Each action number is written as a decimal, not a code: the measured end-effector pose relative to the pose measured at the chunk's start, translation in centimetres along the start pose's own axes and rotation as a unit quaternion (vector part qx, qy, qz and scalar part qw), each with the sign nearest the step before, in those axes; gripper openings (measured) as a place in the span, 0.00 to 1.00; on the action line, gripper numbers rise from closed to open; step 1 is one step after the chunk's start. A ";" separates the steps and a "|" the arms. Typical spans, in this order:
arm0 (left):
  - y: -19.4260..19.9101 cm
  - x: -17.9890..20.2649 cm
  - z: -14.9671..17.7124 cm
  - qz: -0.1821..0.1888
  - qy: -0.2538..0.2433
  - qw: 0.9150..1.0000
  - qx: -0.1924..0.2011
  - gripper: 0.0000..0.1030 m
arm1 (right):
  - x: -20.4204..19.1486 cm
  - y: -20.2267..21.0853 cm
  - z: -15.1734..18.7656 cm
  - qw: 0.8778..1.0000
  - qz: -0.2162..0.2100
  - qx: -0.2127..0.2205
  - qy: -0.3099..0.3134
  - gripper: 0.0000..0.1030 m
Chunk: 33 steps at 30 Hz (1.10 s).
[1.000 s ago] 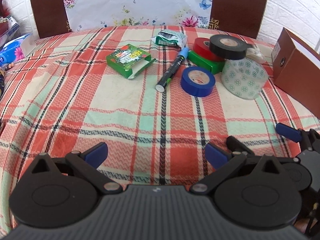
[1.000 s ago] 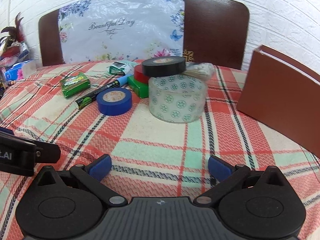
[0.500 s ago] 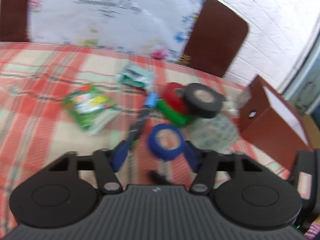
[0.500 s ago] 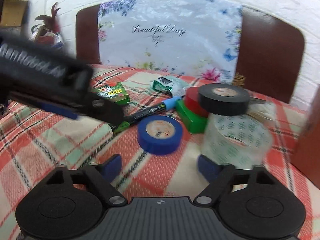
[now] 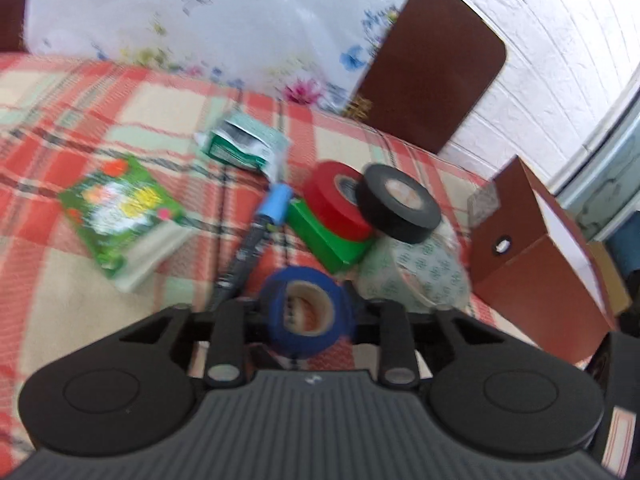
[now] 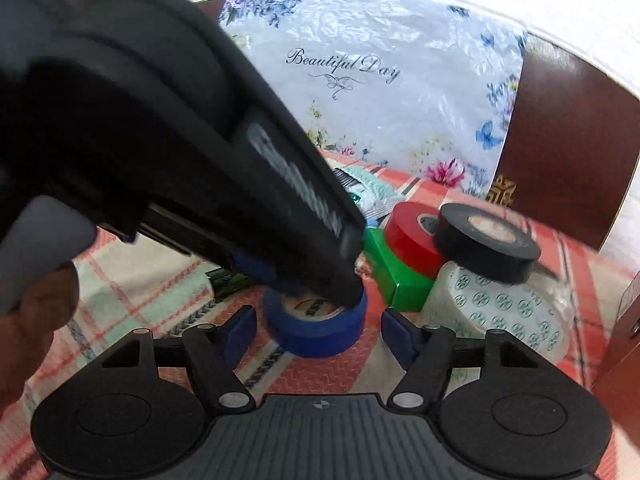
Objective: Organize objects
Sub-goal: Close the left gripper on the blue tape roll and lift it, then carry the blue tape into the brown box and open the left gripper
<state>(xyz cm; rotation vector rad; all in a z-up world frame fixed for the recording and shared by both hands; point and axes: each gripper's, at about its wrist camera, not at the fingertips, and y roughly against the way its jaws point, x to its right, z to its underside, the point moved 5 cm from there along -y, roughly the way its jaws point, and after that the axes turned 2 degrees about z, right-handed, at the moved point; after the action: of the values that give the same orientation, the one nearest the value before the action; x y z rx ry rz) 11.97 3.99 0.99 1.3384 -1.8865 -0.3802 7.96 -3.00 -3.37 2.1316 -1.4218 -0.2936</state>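
Observation:
A blue tape roll (image 5: 304,342) lies on the plaid tablecloth (image 5: 60,280), tipped so its core faces the left wrist camera. My left gripper (image 5: 306,312) is shut on it, one finger at each side of the roll. In the right wrist view the left gripper (image 6: 308,284) reaches in from the upper left and covers the top of the blue tape roll (image 6: 328,340). My right gripper (image 6: 318,332) straddles the same roll; its jaws are closing, and a gap still shows between each pad and the tape.
Behind the blue roll, a red tape (image 5: 332,204) rests on a green box (image 5: 324,240), and a black tape (image 5: 396,208) leans on a patterned clear tape (image 5: 424,276). A marker (image 5: 256,236), a green packet (image 5: 120,208) and a pouch (image 5: 240,144) lie left. A brown box (image 5: 532,256) stands right.
Both grippers moved forward to the blue tape. The left jaws went from wide open to shut on the roll. The right jaws narrowed around it, and the left gripper swung into the right view.

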 end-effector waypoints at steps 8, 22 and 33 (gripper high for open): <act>-1.8 -0.1 0.6 -0.021 -0.016 0.999 -0.035 0.42 | 0.2 0.3 0.3 0.998 -0.007 -0.009 -0.066 0.65; 2.4 10.7 -2.0 0.046 -0.098 0.993 0.043 0.25 | 3.1 8.6 -1.4 0.987 0.096 0.122 -0.049 0.53; -7.2 26.6 -0.7 0.138 -0.170 0.976 0.008 0.26 | 19.9 14.5 0.9 0.949 0.259 0.135 -0.117 0.54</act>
<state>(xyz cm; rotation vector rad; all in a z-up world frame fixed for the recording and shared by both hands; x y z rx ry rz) 13.46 -22.63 8.02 1.0476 -2.3272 -0.4735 4.49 -25.41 6.34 1.8711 -2.2049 -0.1553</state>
